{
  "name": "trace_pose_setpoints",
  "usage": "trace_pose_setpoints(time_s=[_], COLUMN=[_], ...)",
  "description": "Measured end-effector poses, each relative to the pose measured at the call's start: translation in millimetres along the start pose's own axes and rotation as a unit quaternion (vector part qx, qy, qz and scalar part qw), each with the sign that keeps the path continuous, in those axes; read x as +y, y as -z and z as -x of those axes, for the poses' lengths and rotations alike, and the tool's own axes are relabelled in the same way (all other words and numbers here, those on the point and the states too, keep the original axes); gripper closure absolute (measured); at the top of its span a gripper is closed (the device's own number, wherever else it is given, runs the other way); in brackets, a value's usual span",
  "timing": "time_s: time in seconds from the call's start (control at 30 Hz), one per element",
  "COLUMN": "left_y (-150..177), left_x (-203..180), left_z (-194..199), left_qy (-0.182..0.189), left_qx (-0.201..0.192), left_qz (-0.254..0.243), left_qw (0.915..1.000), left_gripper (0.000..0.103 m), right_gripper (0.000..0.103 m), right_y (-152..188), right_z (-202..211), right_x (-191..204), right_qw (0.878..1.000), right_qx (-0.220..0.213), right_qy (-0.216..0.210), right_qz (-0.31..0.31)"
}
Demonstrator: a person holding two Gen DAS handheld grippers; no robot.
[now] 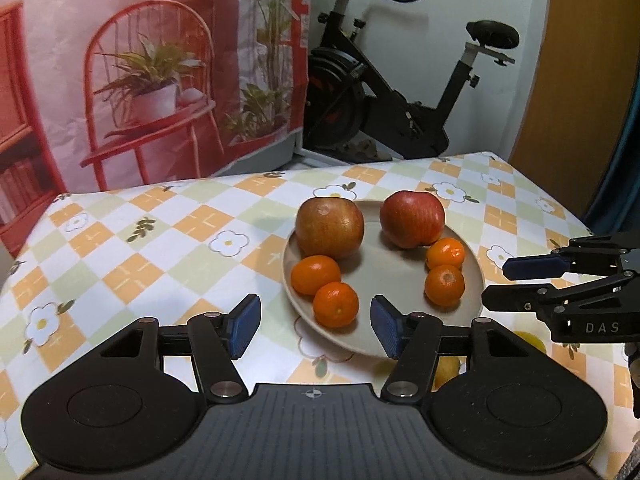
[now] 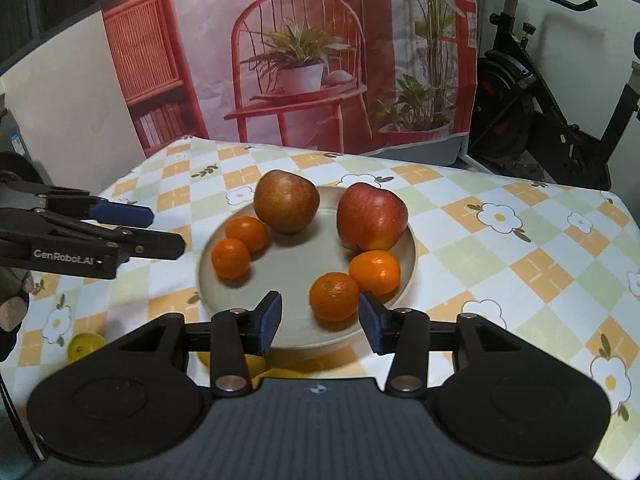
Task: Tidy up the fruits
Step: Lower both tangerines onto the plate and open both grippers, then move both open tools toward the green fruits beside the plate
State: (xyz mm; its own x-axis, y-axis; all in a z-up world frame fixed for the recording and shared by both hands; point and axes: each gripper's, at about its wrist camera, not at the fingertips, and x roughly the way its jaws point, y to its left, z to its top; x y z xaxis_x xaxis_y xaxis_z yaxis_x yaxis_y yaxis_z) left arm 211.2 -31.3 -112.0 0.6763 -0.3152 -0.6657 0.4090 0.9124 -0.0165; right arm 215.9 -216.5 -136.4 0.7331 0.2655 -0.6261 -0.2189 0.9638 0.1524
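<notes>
A beige plate (image 1: 378, 330) (image 2: 298, 334) on the checked tablecloth holds two red apples (image 1: 330, 227) (image 2: 371, 217) and several tangerines (image 1: 335, 305) (image 2: 334, 297). My left gripper (image 1: 316, 326) is open and empty, hovering at the plate's near left rim with one tangerine ahead between its fingers. My right gripper (image 2: 320, 320) is open and empty at the plate's near edge, a tangerine just ahead of it. Yellow lemons (image 2: 86, 345) (image 1: 530, 340) lie on the cloth in front of the plate, partly hidden under the grippers.
The table's far edge (image 1: 280, 172) meets a printed backdrop (image 1: 152, 72) (image 2: 304, 52). An exercise bike (image 1: 400, 92) (image 2: 552, 112) stands behind the table on the right. A wooden door (image 1: 580, 80) is at far right.
</notes>
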Motion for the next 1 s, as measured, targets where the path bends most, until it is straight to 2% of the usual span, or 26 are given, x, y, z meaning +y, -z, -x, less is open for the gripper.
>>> trace_pose_setpoints(time_s=[0.27, 0.37, 0.5, 0.6, 0.7, 0.87, 1.0], left_y=[12.3, 19.2, 27.1, 32.0, 39.5, 52.7, 58.7], left_x=[6.7, 7.1, 9.1, 12.4, 12.9, 8.4, 14.7], left_z=[33.0, 45.7, 60.5, 66.8, 70.2, 75.3, 79.4], left_qy=[-0.026, -0.051, -0.077, -0.091, -0.083, -0.095, -0.093], left_qx=[-0.022, -0.033, -0.045, -0.042, -0.036, -0.034, -0.036], left_qz=[0.023, 0.025, 0.025, 0.043, 0.052, 0.028, 0.035], left_qw=[0.9991, 0.9978, 0.9957, 0.994, 0.9945, 0.9945, 0.9944], left_gripper=[0.039, 0.039, 0.032, 0.031, 0.032, 0.031, 0.032], right_gripper=[0.057, 0.057, 0.049, 0.049, 0.048, 0.048, 0.048], right_y=[5.0, 6.7, 9.6, 13.6, 18.8, 24.8, 26.7], right_z=[17.7, 22.4, 26.3, 28.4, 27.8, 25.6, 23.4], right_x=[11.7, 18.2, 23.9, 31.0, 40.2, 52.6, 56.8], right_qw=[1.0, 1.0, 0.999, 0.999, 1.0, 1.0, 0.999], right_qx=[-0.014, -0.019, -0.027, -0.025, -0.016, -0.003, 0.004], right_qy=[-0.01, -0.009, -0.012, -0.016, -0.02, -0.027, -0.034], right_qz=[-0.011, -0.007, -0.012, -0.012, -0.008, -0.002, -0.003])
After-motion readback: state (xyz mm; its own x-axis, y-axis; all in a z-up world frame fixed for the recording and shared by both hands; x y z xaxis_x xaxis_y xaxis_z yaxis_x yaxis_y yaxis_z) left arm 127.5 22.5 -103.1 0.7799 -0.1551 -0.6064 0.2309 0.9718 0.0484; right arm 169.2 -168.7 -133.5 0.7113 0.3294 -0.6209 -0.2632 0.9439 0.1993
